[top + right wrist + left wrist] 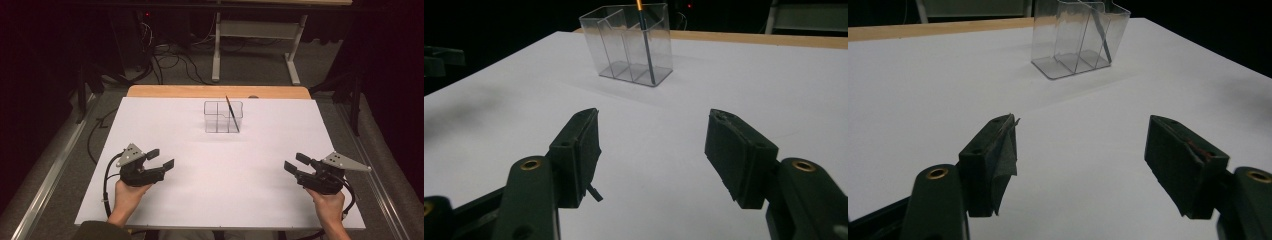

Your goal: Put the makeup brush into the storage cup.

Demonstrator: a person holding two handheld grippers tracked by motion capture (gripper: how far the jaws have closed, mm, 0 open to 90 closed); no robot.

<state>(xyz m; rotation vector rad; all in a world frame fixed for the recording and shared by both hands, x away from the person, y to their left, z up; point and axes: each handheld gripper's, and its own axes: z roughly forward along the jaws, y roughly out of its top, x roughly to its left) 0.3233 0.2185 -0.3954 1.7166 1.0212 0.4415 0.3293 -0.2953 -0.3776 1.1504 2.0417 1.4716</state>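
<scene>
In the high view a white table point(220, 165) takes up the middle of the frame, with a strip of bare wood along its far edge. A clear plastic organizer point(223, 116) with several compartments stands upright a little above the frame's centre, near that far edge. A dark pen point(232, 114) leans inside its right-hand compartment, the tip down at the lower right and the top poking above the rim toward the upper left.

The left gripper point(161, 158) sits at the lower left of the frame, held by a hand that comes up from the bottom edge. Its jaws are spread apart with nothing between them, pointing toward the right and slightly up the picture. The right gripper point(296, 163) is at the lower right, mirrored, its jaws also parted and empty, aimed toward the left. Both are well apart from the organizer, and bare white tabletop lies between each of them and it; nothing blocks the way.

In the left gripper view the organizer point(1078, 37) appears at the upper middle, beyond the two black jaws, with the pen point(1100, 35) as a slanted dark line in it. In the right gripper view the organizer point(631, 45) stands at the upper centre-left, and the pen point(646, 42) rises from its right compartment with an orange band at the very top.

Beyond the table, at the top of the high view, a white desk frame point(255, 45) stands on grey floor, with black cables point(170, 62) tangled at the upper left.
</scene>
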